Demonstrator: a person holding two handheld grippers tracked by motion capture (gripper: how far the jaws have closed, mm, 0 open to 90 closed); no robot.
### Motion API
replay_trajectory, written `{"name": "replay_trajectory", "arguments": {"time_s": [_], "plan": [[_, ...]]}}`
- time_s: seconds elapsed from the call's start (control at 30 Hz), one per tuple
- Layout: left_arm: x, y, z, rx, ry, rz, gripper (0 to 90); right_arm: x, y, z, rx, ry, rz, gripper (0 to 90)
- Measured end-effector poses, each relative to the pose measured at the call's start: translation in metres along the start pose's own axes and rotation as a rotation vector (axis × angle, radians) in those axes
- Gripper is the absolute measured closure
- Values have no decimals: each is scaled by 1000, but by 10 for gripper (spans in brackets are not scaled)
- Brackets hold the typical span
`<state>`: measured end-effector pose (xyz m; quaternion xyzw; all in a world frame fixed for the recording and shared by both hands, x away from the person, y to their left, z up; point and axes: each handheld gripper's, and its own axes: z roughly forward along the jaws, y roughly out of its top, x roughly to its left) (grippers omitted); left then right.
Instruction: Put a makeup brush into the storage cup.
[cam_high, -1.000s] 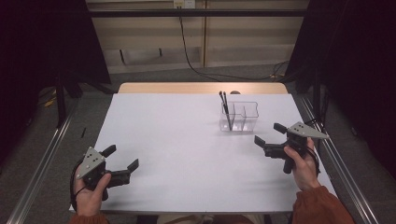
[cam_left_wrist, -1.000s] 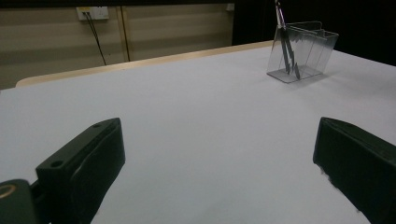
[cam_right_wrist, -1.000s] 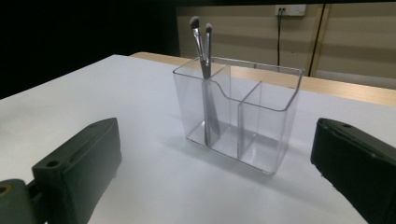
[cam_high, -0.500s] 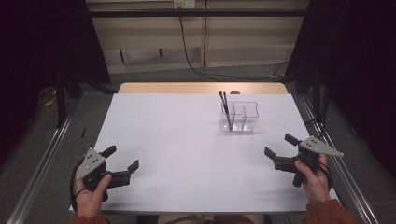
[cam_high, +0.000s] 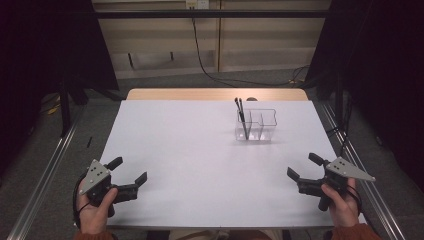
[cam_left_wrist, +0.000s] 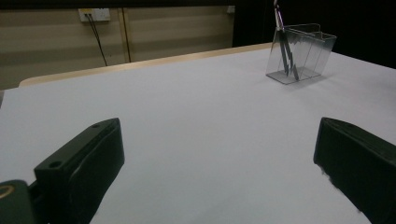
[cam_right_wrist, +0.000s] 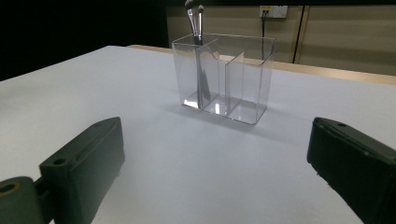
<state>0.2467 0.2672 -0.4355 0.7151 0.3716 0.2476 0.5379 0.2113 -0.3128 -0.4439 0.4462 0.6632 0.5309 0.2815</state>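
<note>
Brushes (cam_high: 239, 111) upright in clear organiser (cam_high: 256, 125), far right of white worktop (cam_high: 200, 150).

Two dark-handled brushes standing together, leaning slightly, in leftmost compartment as seen from high view; other compartments bare. Organiser standing toward far edge, well apart from both tongs. Left tongs (cam_high: 127, 172) low at near left corner, jaws spread wide, nothing between them. Right tongs (cam_high: 303, 167) at near right edge, likewise splayed and gripping nothing, pointed toward organiser. Likely risks: light plastic walls sliding or tipping if jaw nudges rim on approach; thin handles slipping or twisting under off-centre pinch; second brush dragged out or knocked over when lifting first, since both sit touching or nearly so.
</note>
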Motion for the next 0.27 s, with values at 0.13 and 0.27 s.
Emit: {"name": "replay_trajectory", "arguments": {"time_s": [0.13, 0.27], "plan": [[0, 0, 2, 3, -7, 0, 18, 0, -1, 1, -1, 2, -11, 30], [1, 0, 2, 2, -5, -1, 18, 1, -1, 4, 10, 7, -7, 28]]}}
